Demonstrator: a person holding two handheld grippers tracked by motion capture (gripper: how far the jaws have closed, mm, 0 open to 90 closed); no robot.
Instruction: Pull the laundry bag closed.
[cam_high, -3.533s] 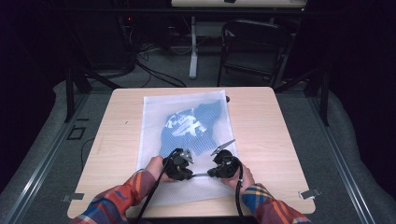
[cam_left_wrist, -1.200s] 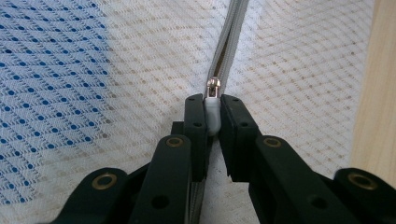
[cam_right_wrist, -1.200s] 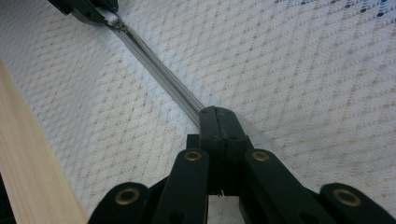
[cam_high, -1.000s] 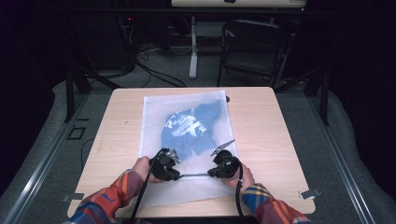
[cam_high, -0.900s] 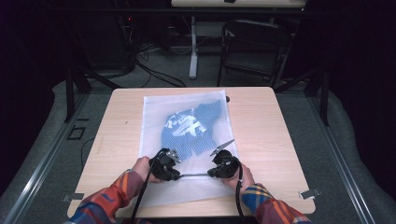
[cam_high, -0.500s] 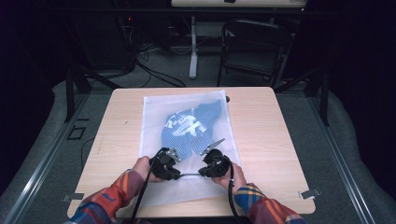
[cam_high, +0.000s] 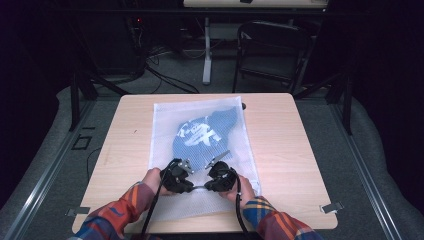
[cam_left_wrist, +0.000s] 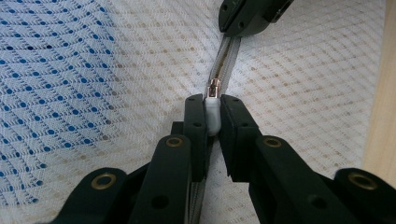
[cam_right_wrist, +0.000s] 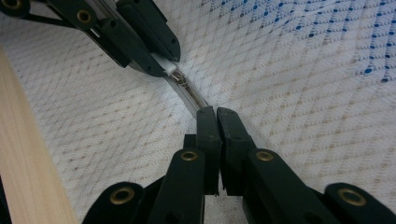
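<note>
left gripper (cam_left_wrist: 212, 114): fingers (cam_left_wrist: 195, 126) closed narrow on the white zipper pull tab (cam_left_wrist: 212, 114), with the copper-coloured slider (cam_left_wrist: 214, 88) just proud of the fingertips.

right gripper (cam_right_wrist: 216, 122): fingers (cam_right_wrist: 205, 128) pressed almost together, pinching the zipper tape (cam_right_wrist: 189, 98) a short way along from the slider; its tips show at the top of the left gripper view, clamped on the same line.

change noted: over the last second the right gripper (cam_high: 218, 176) has shifted inward toward the left gripper (cam_high: 176, 176), so the two now sit close together near the worktop's near edge, with a short run of zipper between them. the left gripper has kept its place. judged meaning: the right gripper has re-anchored the tape nearer the slider, giving a taut, short span for the next pull; whether the zipper is being opened or closed cannot be told.

zipper: runs across the near end of the bag, roughly parallel to the worktop's near edge; teeth between the grippers look closed.

mesh laundry bag (cam_high: 200, 150): white, flat, lengthwise along the worktop's middle, far end near the far edge, near end short of the near edge.

contents: blue garment (cam_high: 202, 135) with white print, inside the bag, in its middle and far half, seen through the mesh.

hands, plaid sleeves (cam_high: 125, 207): entering over the near edge.

worktop (cam_high: 300, 150): pale wood, bare either side of the bag.
</note>
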